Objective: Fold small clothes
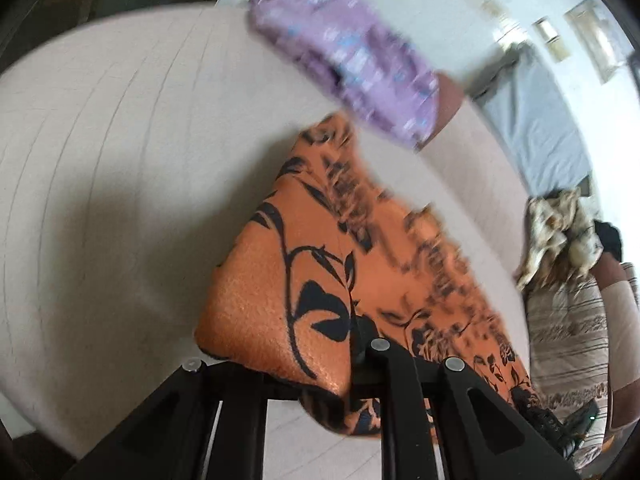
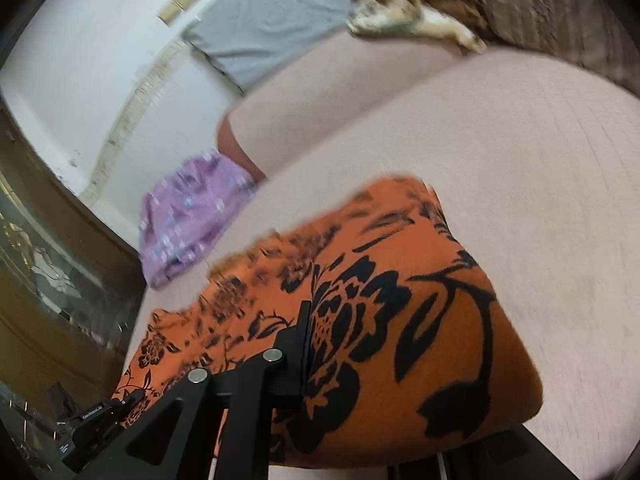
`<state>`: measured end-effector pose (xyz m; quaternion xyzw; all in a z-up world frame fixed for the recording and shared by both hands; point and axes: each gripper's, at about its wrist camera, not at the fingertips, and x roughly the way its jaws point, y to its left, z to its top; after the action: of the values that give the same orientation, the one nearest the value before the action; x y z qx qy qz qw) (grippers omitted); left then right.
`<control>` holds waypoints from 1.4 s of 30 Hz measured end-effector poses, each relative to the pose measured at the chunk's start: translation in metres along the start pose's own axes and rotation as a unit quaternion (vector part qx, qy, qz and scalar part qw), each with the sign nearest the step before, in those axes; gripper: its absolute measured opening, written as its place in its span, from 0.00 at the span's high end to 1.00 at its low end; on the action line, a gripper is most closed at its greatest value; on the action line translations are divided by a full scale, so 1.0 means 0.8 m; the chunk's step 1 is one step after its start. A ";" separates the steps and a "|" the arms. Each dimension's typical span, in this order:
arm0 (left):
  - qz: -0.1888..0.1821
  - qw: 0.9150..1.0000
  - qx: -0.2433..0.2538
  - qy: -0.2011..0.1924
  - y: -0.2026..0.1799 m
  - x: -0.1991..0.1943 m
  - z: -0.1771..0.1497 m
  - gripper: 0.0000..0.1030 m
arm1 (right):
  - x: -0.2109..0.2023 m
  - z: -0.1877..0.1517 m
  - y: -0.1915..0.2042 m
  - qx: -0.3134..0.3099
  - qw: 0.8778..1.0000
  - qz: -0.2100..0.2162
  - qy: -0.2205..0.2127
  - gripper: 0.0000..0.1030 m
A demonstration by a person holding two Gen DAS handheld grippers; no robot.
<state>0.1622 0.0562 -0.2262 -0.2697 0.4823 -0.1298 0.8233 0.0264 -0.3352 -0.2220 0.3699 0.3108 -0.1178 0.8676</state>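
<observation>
Pale bed point(image 1: 100, 160) carried the orange cloth point(image 1: 320, 280), its length spanning between both hand-held grippers: left point(image 1: 360, 344) and right point(image 2: 306, 320), each clamped on an opposite near end.

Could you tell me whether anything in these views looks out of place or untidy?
Nothing looks damaged or spilled. The orange floral garment is held by both grippers, left and right. The purple garment hangs partly over the edge of the pale surface, and a crumpled patterned cloth lies unfolded farther off.
</observation>
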 end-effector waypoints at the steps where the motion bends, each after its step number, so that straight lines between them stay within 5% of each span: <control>1: 0.003 1.000 -0.012 0.013 0.008 0.004 -0.001 0.84 | 0.007 -0.004 -0.010 0.014 1.000 -0.004 0.021 0.86; 3: 0.003 0.999 -0.029 0.029 0.020 0.003 0.004 0.77 | 0.034 -0.007 -0.044 0.085 0.991 -0.008 0.098 0.81; 6: 0.011 0.999 -0.027 0.013 0.033 -0.022 0.008 0.73 | 0.026 0.000 -0.082 0.157 0.981 0.016 0.112 0.72; 10: 0.060 0.998 -0.006 -0.031 0.039 -0.062 0.005 0.71 | -0.027 0.016 -0.103 0.156 0.985 -0.004 0.067 0.71; 12: 0.120 0.990 0.035 -0.072 0.025 -0.083 0.004 0.73 | -0.058 0.025 -0.099 0.113 0.992 -0.061 0.018 0.70; 14: 0.141 0.979 0.076 -0.124 0.001 -0.106 0.004 0.72 | -0.082 0.033 -0.088 0.082 0.989 -0.115 -0.040 0.70; 17: 0.125 0.971 0.132 -0.154 -0.040 -0.116 0.000 0.49 | -0.097 0.040 -0.065 0.020 0.990 -0.109 -0.082 0.70; 22: 0.090 0.969 0.207 -0.102 -0.096 -0.059 -0.023 0.42 | -0.031 0.024 -0.039 0.003 0.999 -0.003 0.044 0.70; 25: 0.104 0.966 0.233 -0.030 -0.102 0.007 -0.039 0.40 | 0.017 0.008 -0.050 0.013 0.991 -0.040 0.128 0.74; 27: 0.131 0.961 0.244 0.017 -0.092 0.042 -0.049 0.38 | 0.024 0.015 -0.050 0.006 0.989 -0.042 0.143 0.74; 29: 0.139 0.952 0.274 -0.013 -0.097 0.041 -0.058 0.32 | 0.022 0.029 -0.040 -0.008 0.990 -0.042 0.133 0.74; 32: 0.142 0.944 0.299 -0.006 -0.107 0.051 -0.062 0.21 | 0.035 0.052 -0.018 -0.036 0.991 -0.049 0.116 0.70; 38: 0.159 0.934 0.318 -0.028 -0.117 0.067 -0.077 0.04 | 0.112 0.078 0.057 -0.092 0.984 -0.011 0.150 0.70; 42: 0.177 0.927 0.326 -0.043 -0.123 0.078 -0.082 0.00 | 0.173 0.075 0.089 -0.143 0.973 -0.026 0.178 0.70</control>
<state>0.1415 -0.0748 -0.2410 0.0985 0.4169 -0.1202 0.8956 0.1924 -0.3249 -0.2358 0.2485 0.4832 -0.0271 0.8391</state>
